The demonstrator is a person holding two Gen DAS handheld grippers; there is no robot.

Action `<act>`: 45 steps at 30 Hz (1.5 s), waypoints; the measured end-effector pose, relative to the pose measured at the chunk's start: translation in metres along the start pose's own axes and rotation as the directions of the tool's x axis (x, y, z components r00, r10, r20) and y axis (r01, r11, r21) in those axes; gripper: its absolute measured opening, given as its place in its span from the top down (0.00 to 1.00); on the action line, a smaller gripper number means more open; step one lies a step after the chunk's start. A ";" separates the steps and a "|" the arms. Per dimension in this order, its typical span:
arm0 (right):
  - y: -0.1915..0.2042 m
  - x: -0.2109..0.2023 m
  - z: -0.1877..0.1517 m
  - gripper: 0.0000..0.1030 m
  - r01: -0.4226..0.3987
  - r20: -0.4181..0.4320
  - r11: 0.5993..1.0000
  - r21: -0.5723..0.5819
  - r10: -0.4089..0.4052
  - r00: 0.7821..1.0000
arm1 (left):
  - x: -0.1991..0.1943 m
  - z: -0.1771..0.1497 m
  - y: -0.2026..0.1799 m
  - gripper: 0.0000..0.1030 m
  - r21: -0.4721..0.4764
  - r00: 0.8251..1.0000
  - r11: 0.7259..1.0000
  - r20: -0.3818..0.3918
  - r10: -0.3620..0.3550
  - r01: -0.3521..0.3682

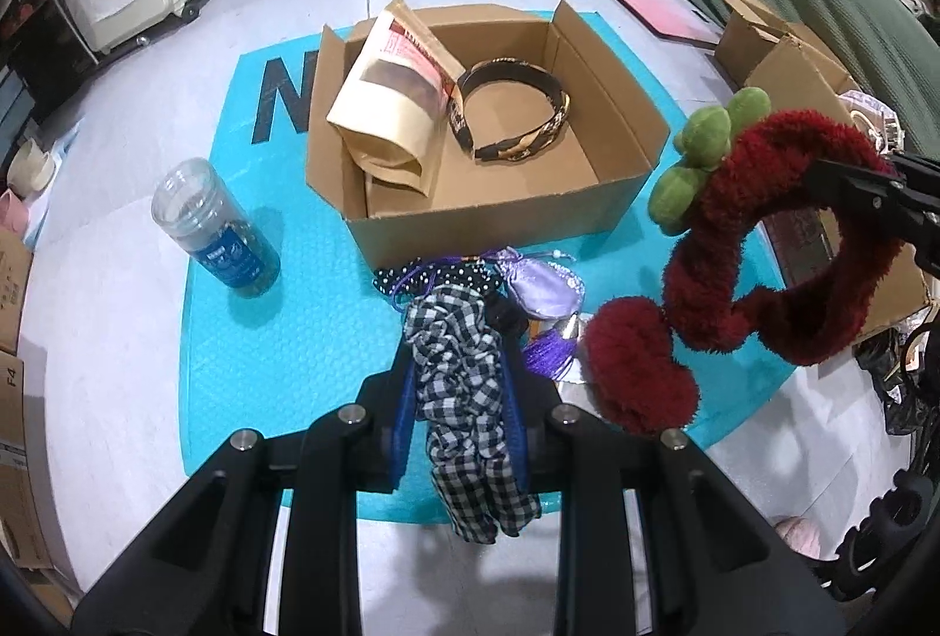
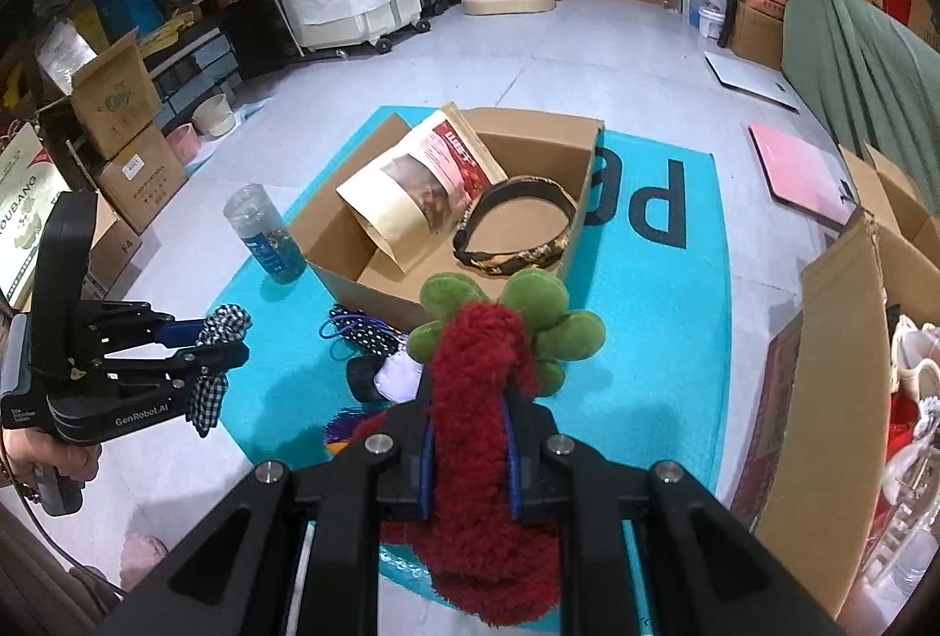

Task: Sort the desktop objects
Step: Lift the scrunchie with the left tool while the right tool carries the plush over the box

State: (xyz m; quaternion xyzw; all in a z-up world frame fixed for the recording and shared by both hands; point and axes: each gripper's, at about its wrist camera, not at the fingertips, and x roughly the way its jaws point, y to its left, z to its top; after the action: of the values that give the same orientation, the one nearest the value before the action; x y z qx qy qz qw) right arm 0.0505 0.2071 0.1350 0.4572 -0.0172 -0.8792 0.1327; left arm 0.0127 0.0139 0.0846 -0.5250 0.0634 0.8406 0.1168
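The left gripper has its blue-padded jaws pressed in on a black-and-white checked scrunchie, which bunches up between them and hangs loose at the near end, clear of the mat. The right gripper pinches the band of a fluffy red headband topped with green plush leaves; in the left wrist view the headband hangs off to the right, lifted above the mat. Both tools tilt steeply downward. A hand grips the left tool's handle at the near left.

Below them on the teal mat lies a small pile: a black dotted hair tie, a lilac satin pouch and a purple tassel. Just beyond the pile stands an open cardboard box holding a kraft snack bag on its left side and a brown patterned headband to the right. A clear jar with a blue label stands upright on the mat, left of the box.
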 end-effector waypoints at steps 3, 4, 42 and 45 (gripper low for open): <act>0.008 -0.005 0.005 0.84 -0.004 0.007 1.000 -0.015 0.004 1.000 | -0.007 0.007 0.000 0.77 -0.004 1.000 1.000 0.010 -0.009 0.009; 0.011 -0.007 0.007 0.84 -0.004 0.012 1.000 -0.020 0.004 1.000 | -0.010 0.010 0.000 0.77 -0.001 1.000 1.000 0.017 -0.009 0.009; -0.003 0.030 0.159 0.84 -0.058 0.177 0.998 0.014 0.055 0.983 | 0.036 0.168 0.028 0.77 -0.089 1.000 0.996 0.018 -0.020 0.022; -0.006 0.038 0.172 0.84 -0.056 0.176 0.998 0.008 0.054 0.983 | 0.048 0.178 0.029 0.77 -0.086 1.000 0.996 0.001 -0.023 0.023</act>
State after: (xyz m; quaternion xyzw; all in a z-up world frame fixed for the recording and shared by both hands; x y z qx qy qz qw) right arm -0.1110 0.1875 0.2037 0.3780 -0.0472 -0.9121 0.1519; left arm -0.1703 0.0328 0.1194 -0.5304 0.0210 0.8411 0.1037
